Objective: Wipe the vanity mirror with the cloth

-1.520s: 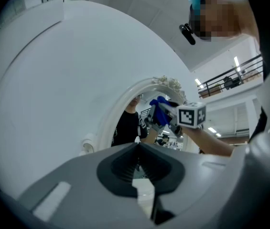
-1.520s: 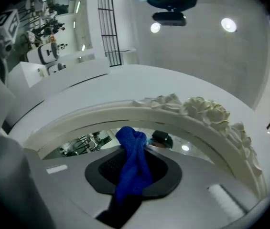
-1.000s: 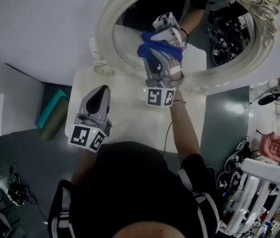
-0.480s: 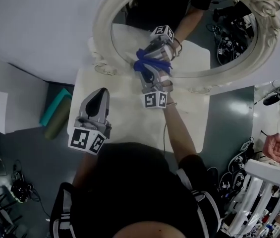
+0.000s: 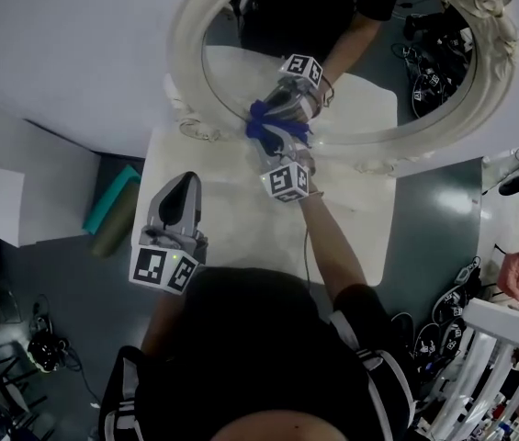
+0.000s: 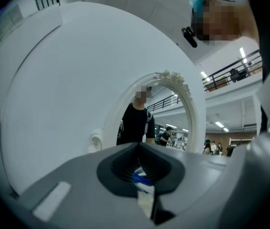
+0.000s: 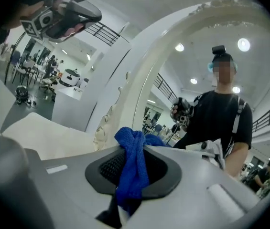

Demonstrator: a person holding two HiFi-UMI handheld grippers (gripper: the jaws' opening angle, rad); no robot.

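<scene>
Since 1 second earlier, the right gripper (image 5: pixel 276 141) had slid down and to the left across the mirror (image 5: pixel 369 62), from mid-glass to the lower part beside the frame (image 5: pixel 182 35). Its jaws pinched the blue cloth (image 5: pixel 261 125), which bunched out ahead of them and appeared pressed against the glass just above the frame's bottom edge. The left gripper (image 5: pixel 178 196) had barely shifted. It hovered over the white table (image 5: pixel 231 228), well apart from the mirror, its jaws pressed together on nothing. That stroke likely finished 1 pass over the lower left glass. The upper and right parts probably remained to be wiped, so the task seemed underway, not done.
</scene>
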